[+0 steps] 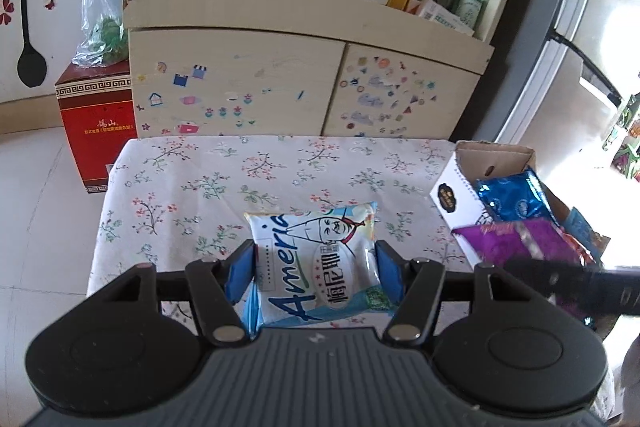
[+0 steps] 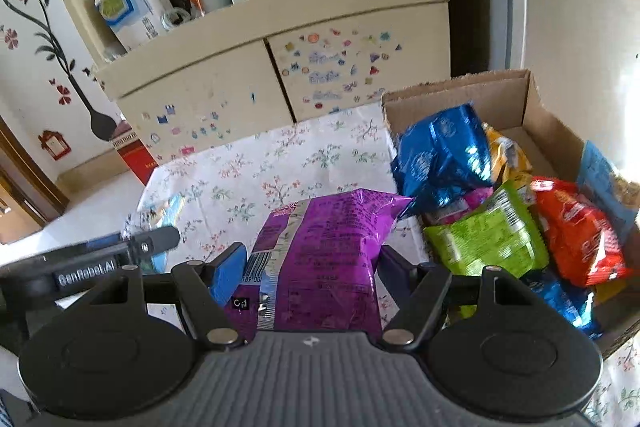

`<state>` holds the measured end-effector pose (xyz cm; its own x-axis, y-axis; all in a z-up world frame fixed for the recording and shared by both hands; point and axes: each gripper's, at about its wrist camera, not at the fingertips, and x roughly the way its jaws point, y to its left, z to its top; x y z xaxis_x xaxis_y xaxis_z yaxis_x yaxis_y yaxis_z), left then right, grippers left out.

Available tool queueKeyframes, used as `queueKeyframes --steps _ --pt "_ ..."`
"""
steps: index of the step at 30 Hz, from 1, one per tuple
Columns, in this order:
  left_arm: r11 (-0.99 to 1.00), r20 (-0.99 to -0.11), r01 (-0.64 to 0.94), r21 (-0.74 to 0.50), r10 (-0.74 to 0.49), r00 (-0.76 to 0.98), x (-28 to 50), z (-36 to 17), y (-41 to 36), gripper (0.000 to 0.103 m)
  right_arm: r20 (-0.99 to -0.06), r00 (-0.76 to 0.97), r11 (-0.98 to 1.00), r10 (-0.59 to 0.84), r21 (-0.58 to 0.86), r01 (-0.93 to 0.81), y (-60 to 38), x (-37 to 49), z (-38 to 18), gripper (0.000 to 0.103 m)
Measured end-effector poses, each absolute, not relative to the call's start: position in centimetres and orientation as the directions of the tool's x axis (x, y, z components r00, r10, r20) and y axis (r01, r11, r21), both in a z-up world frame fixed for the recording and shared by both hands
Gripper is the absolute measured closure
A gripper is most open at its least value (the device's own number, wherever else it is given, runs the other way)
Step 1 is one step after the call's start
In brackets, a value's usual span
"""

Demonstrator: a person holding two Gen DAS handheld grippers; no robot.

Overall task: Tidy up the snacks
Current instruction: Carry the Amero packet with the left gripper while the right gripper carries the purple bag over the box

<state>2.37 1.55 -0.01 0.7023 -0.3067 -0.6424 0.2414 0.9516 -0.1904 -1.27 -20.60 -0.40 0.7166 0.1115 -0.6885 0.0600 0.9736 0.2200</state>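
Observation:
My left gripper [image 1: 316,259] is shut on a white and blue snack packet [image 1: 320,263] with a cartoon figure, held above the floral tablecloth [image 1: 192,179]. Its blue pads press the packet's two sides. My right gripper [image 2: 310,259] is shut on a purple snack bag [image 2: 324,247], lifted just left of the cardboard box [image 2: 536,107]. That box holds a blue bag [image 2: 440,155], a green bag [image 2: 488,235], an orange-red bag [image 2: 576,231] and a yellow one [image 2: 504,151]. In the left wrist view the purple bag [image 1: 516,239] and the box [image 1: 460,187] lie at the right.
A cream cabinet [image 1: 304,83] with stickers on its doors stands right behind the table, its open shelf crammed with boxes and bottles. A red carton [image 1: 100,127] sits on the floor at the left. A grey fridge door [image 1: 568,39] rises at the right.

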Motion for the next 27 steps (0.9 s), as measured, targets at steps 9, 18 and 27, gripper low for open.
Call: queueKeyframes --steps 9,18,27 --pt "0.935 -0.659 0.280 -0.217 -0.352 0.665 0.3 -1.4 -0.6 0.041 -0.613 0.782 0.951 0.109 0.295 0.098 -24.6 -3.2 2.7 0.026" --pt "0.885 -0.613 0.387 -0.259 -0.460 0.642 -1.3 0.4 -5.7 0.041 -0.552 0.833 0.917 0.040 0.352 0.189 -29.9 -5.3 4.7 0.026" --pt "0.810 -0.591 0.526 -0.260 -0.564 0.577 -2.8 1.7 -12.8 0.040 -0.534 0.845 0.888 0.005 0.391 0.242 -33.3 -5.3 5.2 0.026"
